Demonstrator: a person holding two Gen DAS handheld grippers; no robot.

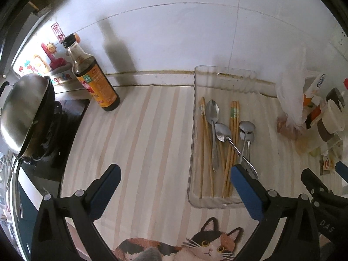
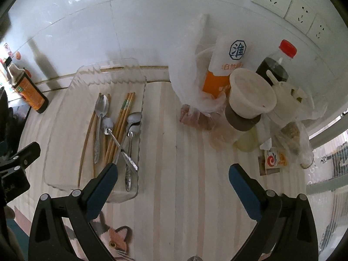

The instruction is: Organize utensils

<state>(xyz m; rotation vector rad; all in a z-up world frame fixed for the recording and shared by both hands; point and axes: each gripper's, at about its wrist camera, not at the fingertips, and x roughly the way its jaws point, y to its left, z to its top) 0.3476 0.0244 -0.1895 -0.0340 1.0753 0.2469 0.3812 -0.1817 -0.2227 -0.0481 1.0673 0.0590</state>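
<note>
I see glossy white tiled wall [image 1: 174, 39] behind striped counter cloth [image 1: 139, 134] with cat print [image 1: 208, 245]. Sockets [image 2: 289, 2] upper right. Stove [image 1: 65, 117] far left. Daylight glare on tiles.

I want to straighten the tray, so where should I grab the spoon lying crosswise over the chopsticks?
Grip the crossing spoon mid-handle, from above with the open right gripper. There it rides up over the chopsticks, leaving room beneath.
</note>
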